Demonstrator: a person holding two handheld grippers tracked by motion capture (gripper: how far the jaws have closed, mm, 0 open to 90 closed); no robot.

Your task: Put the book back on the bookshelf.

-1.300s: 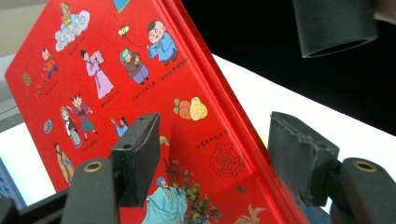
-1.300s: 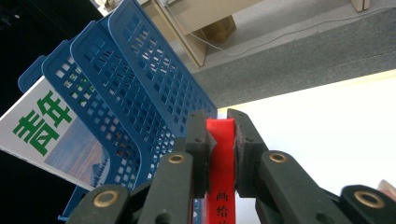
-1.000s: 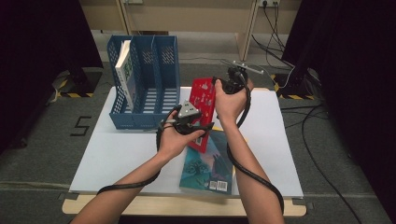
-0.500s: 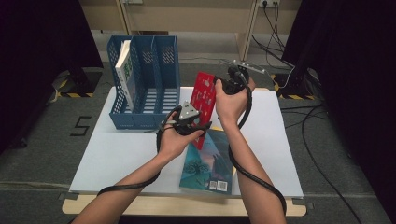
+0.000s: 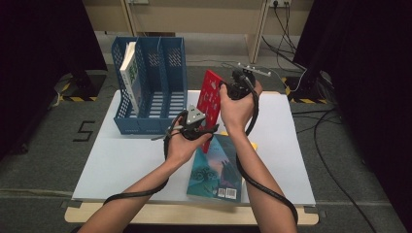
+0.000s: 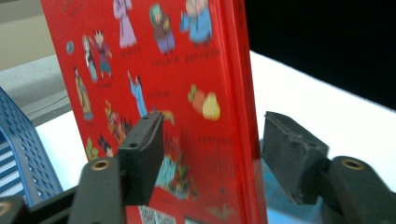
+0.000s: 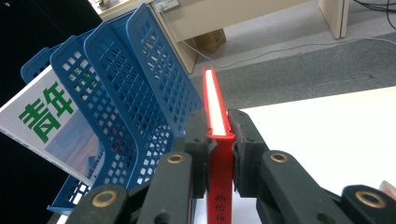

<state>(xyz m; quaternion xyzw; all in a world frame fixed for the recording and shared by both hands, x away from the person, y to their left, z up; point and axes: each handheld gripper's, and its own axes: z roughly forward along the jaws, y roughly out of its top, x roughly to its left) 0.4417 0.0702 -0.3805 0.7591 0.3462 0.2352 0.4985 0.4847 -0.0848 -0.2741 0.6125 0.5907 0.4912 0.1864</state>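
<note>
Right gripper (image 7: 219, 154) clamped on the spine of the red picture book (image 5: 210, 99), held upright above the middle of the white table (image 5: 126, 160), just right of the blue file rack (image 5: 155, 87). Left gripper (image 6: 210, 158) astride the book's lower edge, jaws just opened wider, pads clear of both covers. Near the hands, lying flat, a teal book (image 5: 216, 170); far left in the rack, a white magazine with green lettering (image 5: 128, 73).

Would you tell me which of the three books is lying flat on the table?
The teal book near the front edge; the red book is held upright, the white one stands in the blue rack.
</note>
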